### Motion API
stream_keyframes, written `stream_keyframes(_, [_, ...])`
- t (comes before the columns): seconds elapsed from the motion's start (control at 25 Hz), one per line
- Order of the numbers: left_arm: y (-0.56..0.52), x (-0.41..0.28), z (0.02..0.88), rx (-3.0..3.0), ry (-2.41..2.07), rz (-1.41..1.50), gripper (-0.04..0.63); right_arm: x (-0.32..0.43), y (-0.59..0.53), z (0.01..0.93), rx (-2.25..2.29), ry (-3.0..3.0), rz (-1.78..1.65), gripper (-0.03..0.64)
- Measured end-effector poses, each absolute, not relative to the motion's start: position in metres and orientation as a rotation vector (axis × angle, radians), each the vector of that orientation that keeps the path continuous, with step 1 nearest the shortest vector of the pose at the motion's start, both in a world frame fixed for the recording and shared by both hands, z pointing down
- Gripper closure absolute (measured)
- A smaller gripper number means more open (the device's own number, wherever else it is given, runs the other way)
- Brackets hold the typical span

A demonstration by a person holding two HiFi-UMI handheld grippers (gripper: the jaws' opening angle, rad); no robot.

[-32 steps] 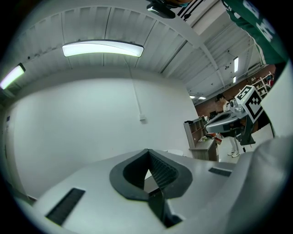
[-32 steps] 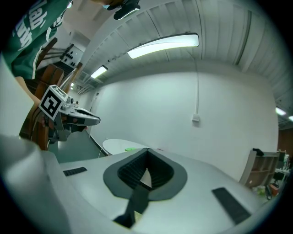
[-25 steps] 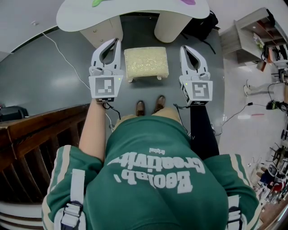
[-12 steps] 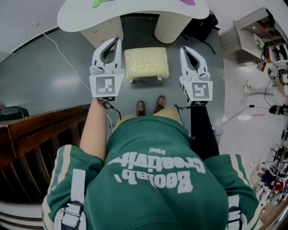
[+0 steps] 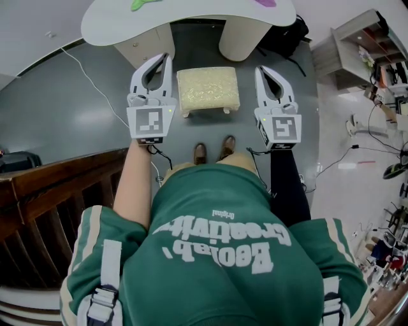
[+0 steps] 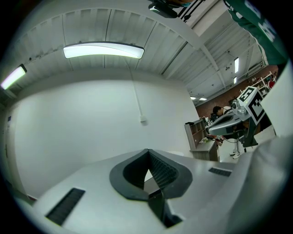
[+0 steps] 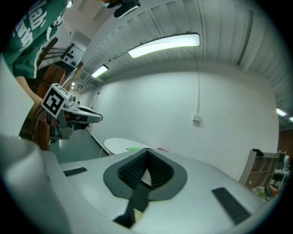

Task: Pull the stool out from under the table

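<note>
The stool (image 5: 208, 90), a low cream cushioned seat on short pale legs, stands on the grey floor just in front of the white table (image 5: 191, 19). My left gripper (image 5: 167, 57) is held up to the stool's left, jaws shut and empty. My right gripper (image 5: 260, 69) is held up to its right, also shut and empty. In the left gripper view the ribbed pads (image 6: 158, 171) meet at the tip, pointing at a white wall. The right gripper view shows its closed pads (image 7: 153, 171) in front of the table top (image 7: 123, 145). Neither gripper touches the stool.
My shoes (image 5: 213, 151) stand just behind the stool. A dark wooden railing (image 5: 51, 184) runs along the left. A wooden shelf unit (image 5: 357, 51) and floor cables (image 5: 331, 167) are at the right. A black bag (image 5: 287, 35) lies by the table's pedestal leg (image 5: 241, 35).
</note>
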State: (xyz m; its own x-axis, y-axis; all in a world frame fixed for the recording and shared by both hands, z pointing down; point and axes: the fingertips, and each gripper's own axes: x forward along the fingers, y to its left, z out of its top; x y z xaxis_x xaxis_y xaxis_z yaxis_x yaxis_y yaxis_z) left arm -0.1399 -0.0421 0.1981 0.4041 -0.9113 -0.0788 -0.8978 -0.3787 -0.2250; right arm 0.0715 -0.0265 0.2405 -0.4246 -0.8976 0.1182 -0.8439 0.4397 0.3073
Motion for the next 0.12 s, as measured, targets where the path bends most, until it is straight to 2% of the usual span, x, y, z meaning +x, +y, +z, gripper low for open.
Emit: stream_keyframes(0.12, [-0.0420, -0.1392, 0.1985, -2.433, 1.597, -0.081, 0.581, 0.0732, -0.0258, 0.2409, 1.511, -2.427, -0.289, 0.612])
